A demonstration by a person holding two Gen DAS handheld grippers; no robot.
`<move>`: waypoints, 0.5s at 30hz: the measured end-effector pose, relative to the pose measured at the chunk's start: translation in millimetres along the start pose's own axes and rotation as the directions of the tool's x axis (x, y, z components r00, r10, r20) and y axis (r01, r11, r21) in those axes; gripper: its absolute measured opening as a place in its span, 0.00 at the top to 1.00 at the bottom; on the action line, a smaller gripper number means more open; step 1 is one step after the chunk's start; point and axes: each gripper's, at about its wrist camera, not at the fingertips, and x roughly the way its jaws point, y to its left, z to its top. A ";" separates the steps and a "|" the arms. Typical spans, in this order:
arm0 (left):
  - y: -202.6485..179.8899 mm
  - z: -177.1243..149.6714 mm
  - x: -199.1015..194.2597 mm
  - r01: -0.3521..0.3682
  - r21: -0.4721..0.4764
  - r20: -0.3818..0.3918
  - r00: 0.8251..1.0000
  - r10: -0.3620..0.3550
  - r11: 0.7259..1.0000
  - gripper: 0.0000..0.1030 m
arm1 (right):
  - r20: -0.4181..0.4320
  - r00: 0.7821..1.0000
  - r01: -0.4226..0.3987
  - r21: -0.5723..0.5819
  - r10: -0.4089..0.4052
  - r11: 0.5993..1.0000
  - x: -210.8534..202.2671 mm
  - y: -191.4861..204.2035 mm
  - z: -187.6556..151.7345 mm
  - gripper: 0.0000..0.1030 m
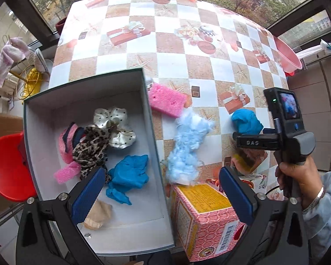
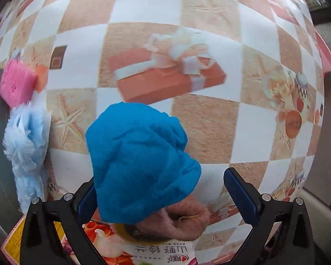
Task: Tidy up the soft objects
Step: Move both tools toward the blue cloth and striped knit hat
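Left wrist high over box; right wrist close; shared: blue cloth.

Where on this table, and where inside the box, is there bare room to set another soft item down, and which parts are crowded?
Bare: the far tablecloth beyond the pink sponge, and the box's near floor by its front wall. Crowded: the box's left side around the leopard cloth, and the near table strip between the pale blue fluff, blue cloth and patterned carton.

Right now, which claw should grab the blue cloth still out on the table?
Right. The right claw is open with the blue cloth between its fingers; the left claw hangs open over the box.
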 end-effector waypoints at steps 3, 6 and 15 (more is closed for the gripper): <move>-18.9 7.3 9.0 0.009 0.036 -0.022 1.000 -0.008 0.999 0.00 | 0.077 0.988 -0.142 0.136 0.133 0.980 -17.6 -44.3 -12.2 0.00; -37.2 13.0 16.7 0.010 0.072 -0.042 0.999 -0.007 0.997 0.00 | 0.107 0.973 -0.223 0.188 0.206 0.957 -25.0 -70.4 -29.3 0.00; -81.4 32.2 32.9 0.049 0.096 -0.086 0.995 -0.041 0.994 0.00 | 0.054 0.945 -0.324 0.047 0.321 0.945 -11.1 -58.8 -68.3 0.00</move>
